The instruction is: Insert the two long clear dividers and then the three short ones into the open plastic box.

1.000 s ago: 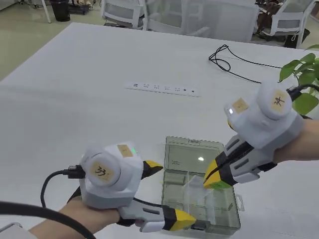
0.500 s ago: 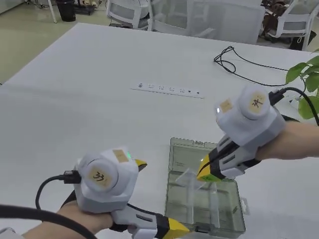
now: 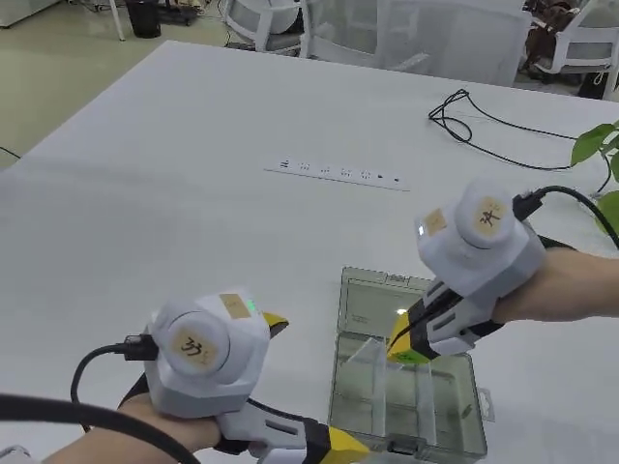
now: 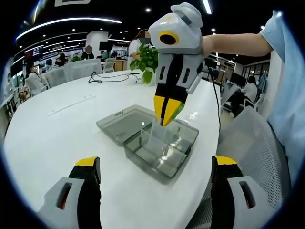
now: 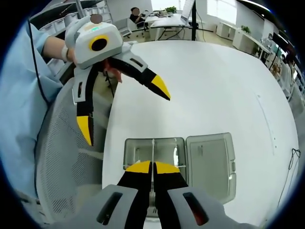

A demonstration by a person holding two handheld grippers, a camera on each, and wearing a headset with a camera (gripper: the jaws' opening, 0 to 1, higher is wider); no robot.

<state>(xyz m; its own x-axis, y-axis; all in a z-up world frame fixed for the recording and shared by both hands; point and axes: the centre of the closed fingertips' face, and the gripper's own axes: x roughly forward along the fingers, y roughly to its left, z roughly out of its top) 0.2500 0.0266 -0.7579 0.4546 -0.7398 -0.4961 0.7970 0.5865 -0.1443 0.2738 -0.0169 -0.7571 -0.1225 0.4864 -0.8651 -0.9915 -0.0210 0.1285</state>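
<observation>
At the lower left of the head view the left gripper (image 3: 309,383) hovers just beside the box, its yellow-tipped jaws spread wide and holding nothing; it touches neither the box nor the table (image 3: 193,193). Just beyond it, at the bottom centre-right, sits the open grey-clear plastic box (image 3: 450,411), close to the table's near edge, with its lid (image 3: 382,302) laid flat on the far side. Two long dividers (image 3: 423,401) appear to stand lengthwise in it already. Over the box's far end the right gripper (image 3: 399,350) points down with its jaws pressed together, pinching the top edge of a clear divider (image 3: 365,354) that hangs tilted above the compartments. It looks like a short one, though that is hard to tell. Farther back lie a white power strip (image 3: 338,175), a black cable (image 3: 484,121) at the upper right, and plant (image 3: 598,145) leaves at the right edge. The main risk, as I judge it, is the tilt: a slanted sheet could miss its slots and jam or slip in the pinch. With nothing bracing the light box, a downward push could also slide it toward the table edge.
</observation>
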